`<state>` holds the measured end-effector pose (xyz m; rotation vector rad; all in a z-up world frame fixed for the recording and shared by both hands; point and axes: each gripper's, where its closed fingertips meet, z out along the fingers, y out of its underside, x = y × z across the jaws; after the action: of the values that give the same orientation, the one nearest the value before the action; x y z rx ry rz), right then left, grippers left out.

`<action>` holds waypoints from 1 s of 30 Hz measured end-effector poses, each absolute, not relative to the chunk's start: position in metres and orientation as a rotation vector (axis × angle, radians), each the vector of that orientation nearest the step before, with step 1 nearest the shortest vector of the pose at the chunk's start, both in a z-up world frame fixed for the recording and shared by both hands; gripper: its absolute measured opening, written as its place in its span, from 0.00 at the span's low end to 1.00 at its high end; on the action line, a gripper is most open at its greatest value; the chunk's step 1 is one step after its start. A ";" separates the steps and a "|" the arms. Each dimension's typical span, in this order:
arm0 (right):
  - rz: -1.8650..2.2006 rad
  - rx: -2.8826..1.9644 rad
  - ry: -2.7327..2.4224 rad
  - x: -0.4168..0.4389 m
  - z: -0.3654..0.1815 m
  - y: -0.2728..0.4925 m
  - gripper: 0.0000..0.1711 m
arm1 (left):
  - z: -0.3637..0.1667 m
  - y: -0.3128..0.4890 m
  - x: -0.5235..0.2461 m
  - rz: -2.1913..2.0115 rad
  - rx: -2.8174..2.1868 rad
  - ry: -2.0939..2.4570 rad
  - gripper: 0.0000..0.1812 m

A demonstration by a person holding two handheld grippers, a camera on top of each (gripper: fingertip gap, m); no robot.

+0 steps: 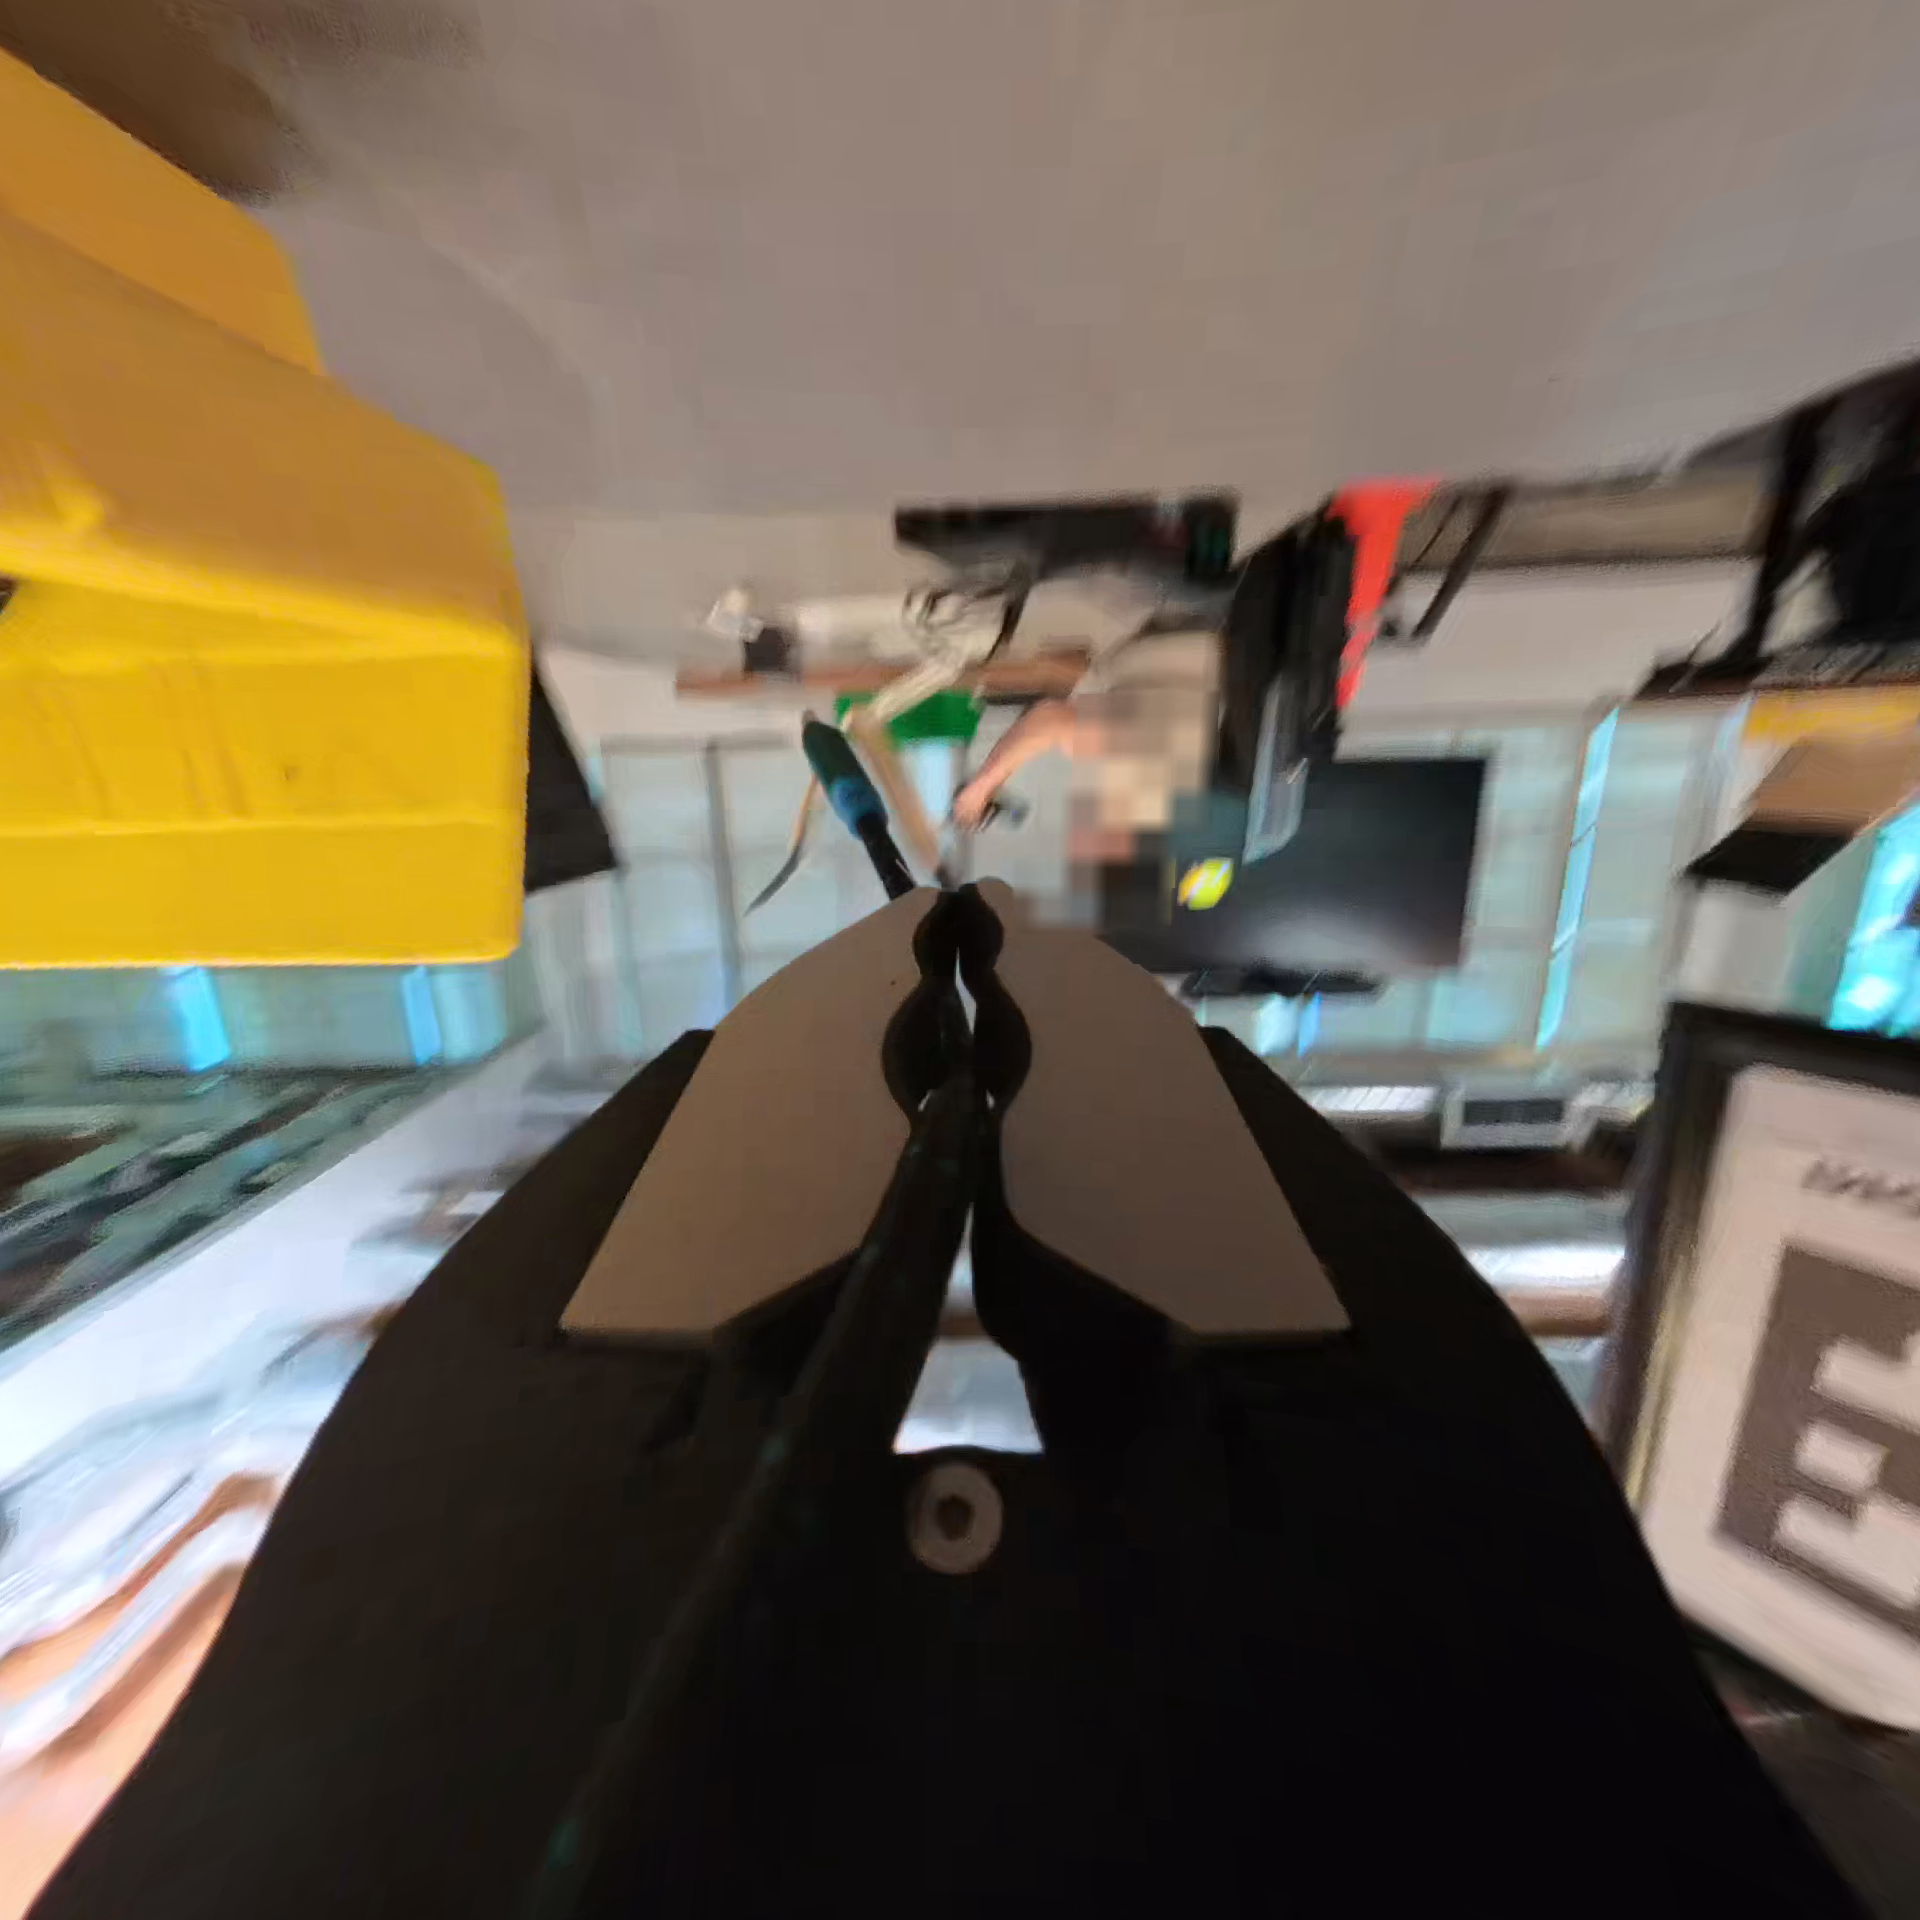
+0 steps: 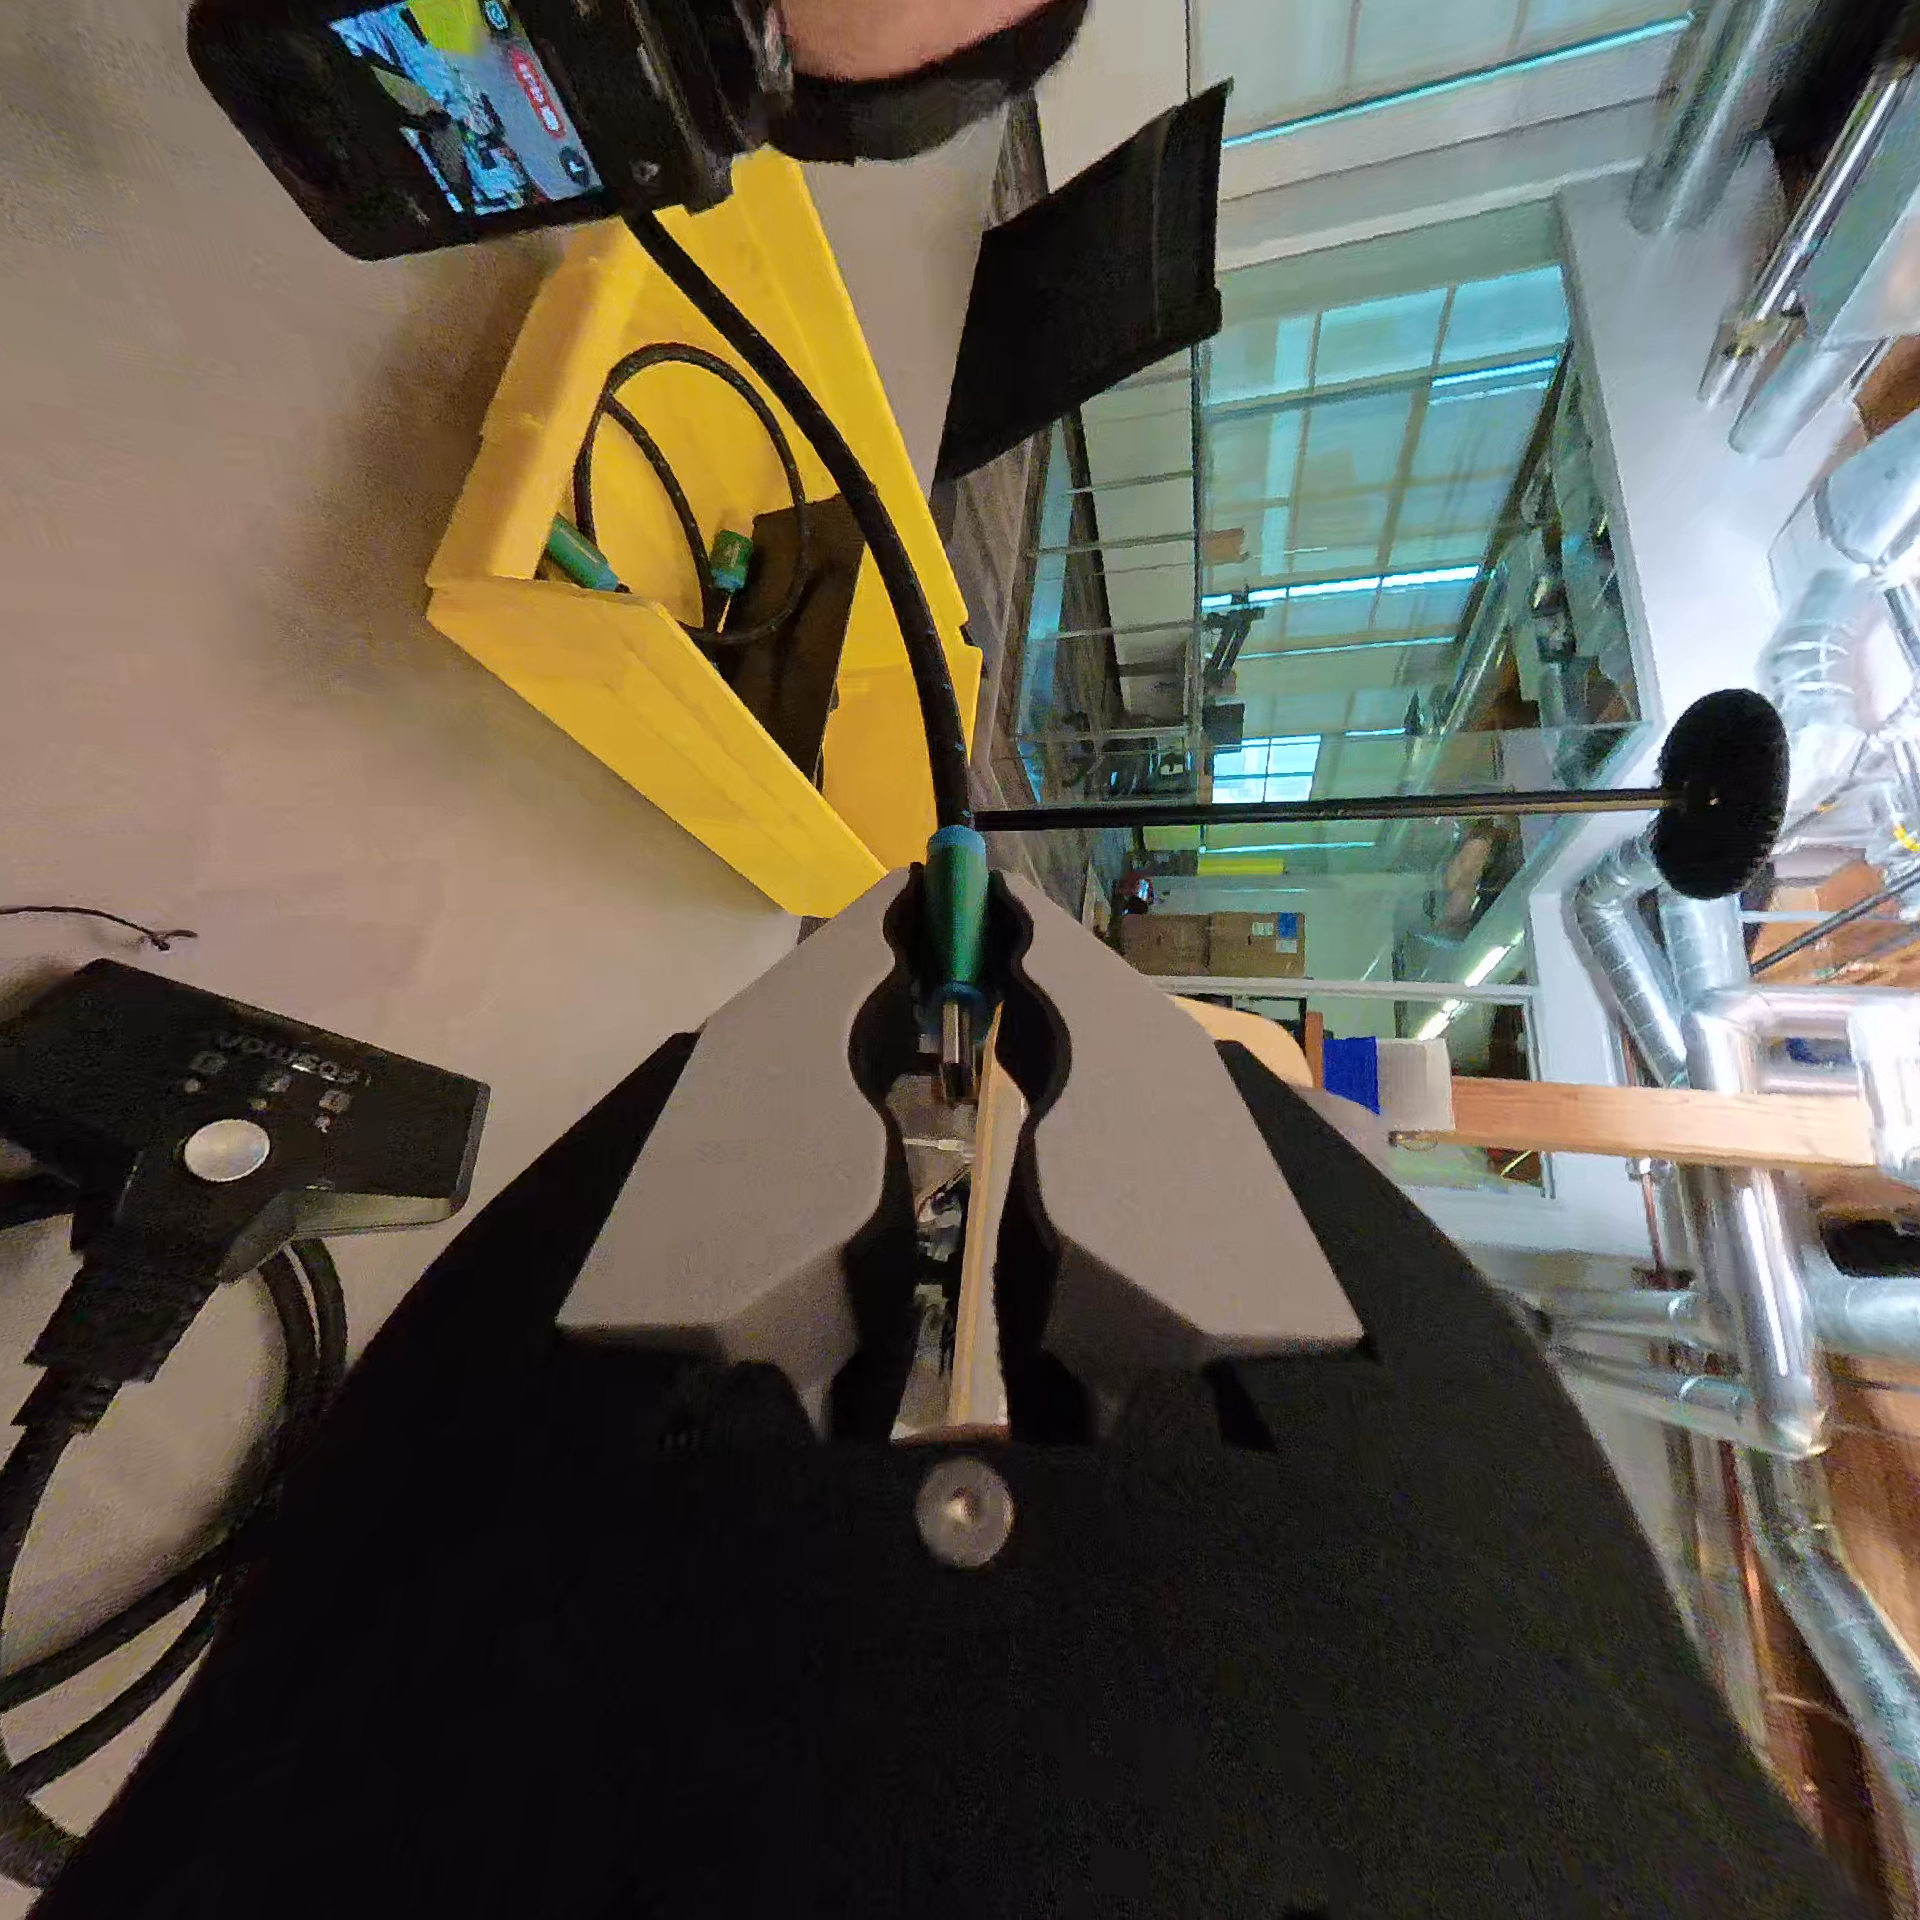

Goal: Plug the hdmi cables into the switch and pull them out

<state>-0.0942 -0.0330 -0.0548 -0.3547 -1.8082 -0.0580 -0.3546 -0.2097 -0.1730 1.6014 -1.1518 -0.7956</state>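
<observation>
My left gripper (image 1: 961, 899) is shut on a black HDMI cable (image 1: 935, 1164) that runs between its fingers; a green plug (image 1: 842, 779) sticks out past the tips. The left wrist view is blurred. My right gripper (image 2: 951, 894) is shut on a green HDMI plug (image 2: 956, 935), metal end pointing back toward the camera. Its black cable (image 2: 883, 540) arcs up to the other gripper (image 2: 468, 114) at top left, held above the table. The black HDMI switch (image 2: 208, 1101) lies on the white table (image 2: 208, 623) at left, apart from both grippers, with a black lead (image 2: 312, 1340) attached.
A yellow bin (image 2: 623, 665) on the table holds another coiled black cable with green plugs (image 2: 577, 556) and a black box (image 2: 800, 623). The bin also shows in the left wrist view (image 1: 239, 665). A black-and-white marker panel (image 1: 1808, 1486) stands at the right.
</observation>
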 end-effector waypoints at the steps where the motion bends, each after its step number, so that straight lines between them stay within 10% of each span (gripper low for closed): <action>1: -0.042 -0.392 -1.806 -0.095 -0.056 -0.025 0.03 | -0.175 -0.211 -0.351 -0.757 1.700 -1.128 0.02; 10: 0.103 -0.569 -1.735 -0.103 -0.077 0.029 0.03 | -0.157 -0.202 -0.266 -0.170 2.644 -1.050 0.46; 21: 0.089 -0.351 -1.553 -0.107 -0.062 0.010 0.03 | -0.051 -0.058 -0.134 0.349 3.364 -1.858 0.43; 30: 0.120 -0.308 -1.488 -0.106 -0.053 -0.005 0.04 | -0.074 -0.012 -0.092 0.659 3.291 -1.943 0.14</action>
<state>-0.1063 -0.0048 -0.0533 -0.3075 -1.4885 0.1197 -0.0916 -0.0121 -0.0736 3.2912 -1.9427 0.6589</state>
